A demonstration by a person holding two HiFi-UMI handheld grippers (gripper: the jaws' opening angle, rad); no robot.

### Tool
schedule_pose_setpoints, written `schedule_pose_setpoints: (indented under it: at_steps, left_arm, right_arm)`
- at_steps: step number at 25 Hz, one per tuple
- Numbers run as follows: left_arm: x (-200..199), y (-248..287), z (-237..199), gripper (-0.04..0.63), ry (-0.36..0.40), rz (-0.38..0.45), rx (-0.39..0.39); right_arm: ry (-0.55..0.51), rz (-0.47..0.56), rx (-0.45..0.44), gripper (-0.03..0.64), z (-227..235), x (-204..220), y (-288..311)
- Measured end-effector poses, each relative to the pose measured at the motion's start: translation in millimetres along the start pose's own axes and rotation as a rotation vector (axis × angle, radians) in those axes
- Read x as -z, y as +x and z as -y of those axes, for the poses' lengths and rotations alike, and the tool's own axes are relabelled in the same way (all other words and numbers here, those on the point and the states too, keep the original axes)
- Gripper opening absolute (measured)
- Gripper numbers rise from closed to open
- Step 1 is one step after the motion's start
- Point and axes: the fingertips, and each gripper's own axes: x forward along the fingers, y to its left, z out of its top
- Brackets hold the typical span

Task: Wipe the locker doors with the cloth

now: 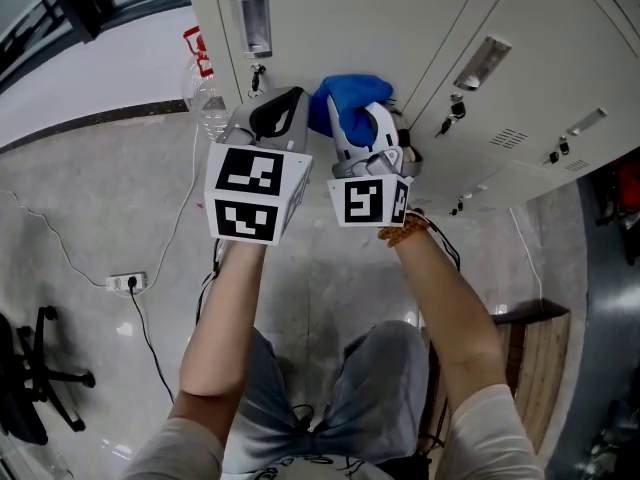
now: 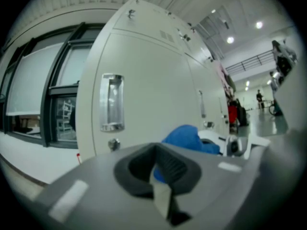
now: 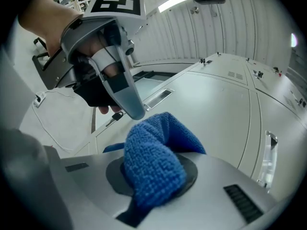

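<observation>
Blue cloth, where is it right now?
The blue microfibre cloth is bunched in the right claw, top centre of the head view, just right of the left claw and close to the pale metal locker door.

Arms point(image 1: 232, 308) extended forward, side by side. Left tool point(image 1: 278, 118) jaws together, empty; right tool point(image 1: 366, 128) clamped on cloth point(image 1: 345, 90).

Blue terry cloth point(image 3: 153, 166), bunched and folded over, pinched in the right tool point(image 1: 363, 126), close against shut pale-grey locker doors point(image 1: 340, 23).
</observation>
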Motion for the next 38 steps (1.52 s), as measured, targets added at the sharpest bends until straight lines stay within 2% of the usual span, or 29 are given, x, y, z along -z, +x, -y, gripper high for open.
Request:
schedule_pose_setpoints:
  at_steps: [9,17,25,38]
  left_arm:
    - [22.4,7.0,7.9,0.003,-0.017,-0.022,0.009]
    - [17.6,11.6,22.7,0.003,-0.019,-0.017,0.037]
    - [-17.2,11.1,30.6,0.003,-0.012,0.013,0.048]
    - [-130.4,-12.0,18.0,0.003,0.034,0.143,0.032]
  right_arm:
    - [-0.069,-0.074,-0.088,0.032,-37.9,46.4,-14.0]
    - [-0.095,-0.129,-0.089,0.032,-14.3,66.3,-32.9]
    - [-0.095,-0.103,-0.023,0.032,39.8,26.4,-27.8]
    - [-0.146,0.011,0.097,0.032,152.5,-87.3,-3.4]
